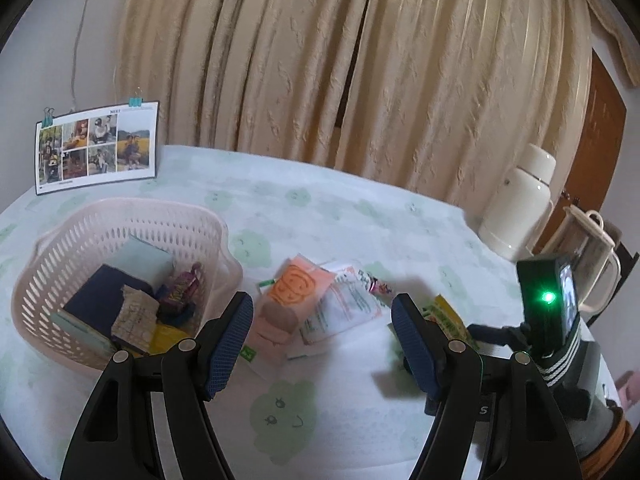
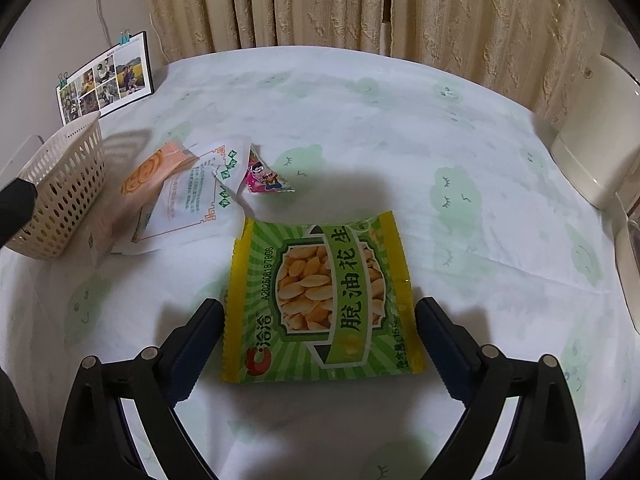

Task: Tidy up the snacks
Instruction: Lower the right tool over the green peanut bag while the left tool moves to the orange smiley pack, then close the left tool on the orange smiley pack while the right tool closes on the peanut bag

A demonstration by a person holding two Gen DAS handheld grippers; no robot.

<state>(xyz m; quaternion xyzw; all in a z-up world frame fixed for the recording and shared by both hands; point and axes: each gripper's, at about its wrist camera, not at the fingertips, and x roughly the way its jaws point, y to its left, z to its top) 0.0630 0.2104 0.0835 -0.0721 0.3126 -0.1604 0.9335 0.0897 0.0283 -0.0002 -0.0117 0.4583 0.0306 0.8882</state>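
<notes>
**Right gripper lined up on the peanut packet; basket waits at the left**

At the far left of the table (image 1: 320, 208) stands the basket (image 1: 52, 264), already holding several snacks: a dark box, a pale box, a crinkled wrapper and some small sweets. It sits at the table's near left, just beside the loose pile, which makes for a short carry.

Next comes the left gripper (image 1: 322, 336), its jaws spread wide and holding nothing. It hovers over bare cloth, its view taking in the basket and the pile together, so it looks to be waiting its turn rather than reaching.

Just past its fingertips lies the pile: an orange packet (image 1: 294, 284) overlapping a white packet (image 1: 344, 304), with a small pink packet (image 1: 380, 288) peeking out behind. They lie flat and partly stacked, so the top one would have to come off first.

Further right is the peanut packet (image 2: 320, 300), green and yellow, lying flat and apart from the pile except where its far edge meets the white packet (image 2: 192, 196). The right gripper (image 2: 320, 344) is open, one finger at each side edge of the packet, not yet closed on it. That straddle looks like the set-up for a pinch across the packet's width. A flat packet gives little to bite, so the fingers would likely need to press low against the cloth.

At the far right edge stand a flask (image 1: 520, 204) and a jug (image 1: 596, 248), clear of the work.
</notes>
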